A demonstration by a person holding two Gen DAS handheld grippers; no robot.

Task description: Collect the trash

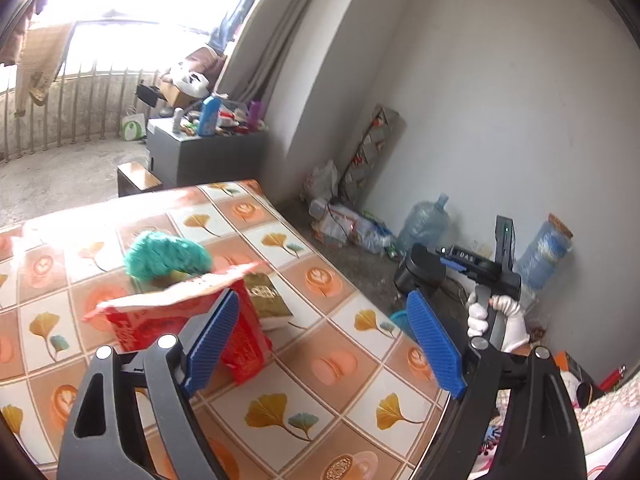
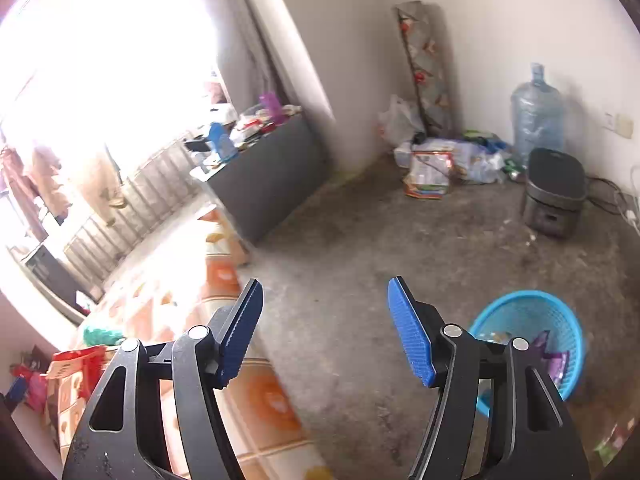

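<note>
The left gripper [image 1: 324, 340] hangs over the table [image 1: 280, 392], which wears a cloth patterned with leaves and coffee cups; its jaws stand wide apart with nothing between the blue pads [image 1: 212, 340]. Just past the left pad a red snack bag [image 1: 168, 320] stands on the table, torn open at the top, touching nothing of the gripper that can be seen. Behind the bag lie a teal fluffy bundle [image 1: 166, 256] and a brown book [image 1: 266, 294]. Off the table's edge, a white-gloved hand [image 1: 496, 322] holds the right gripper's handle. In the right wrist view, the right gripper [image 2: 324, 332] is held above the bare concrete floor [image 2: 380, 248] beside the table's edge, its jaws apart and empty. To its lower right stands a blue plastic basket [image 2: 532, 312] on the floor, with some purple wrappers [image 2: 554, 360] lying inside. A big water bottle [image 2: 536, 112] stands by the far wall.
</note>
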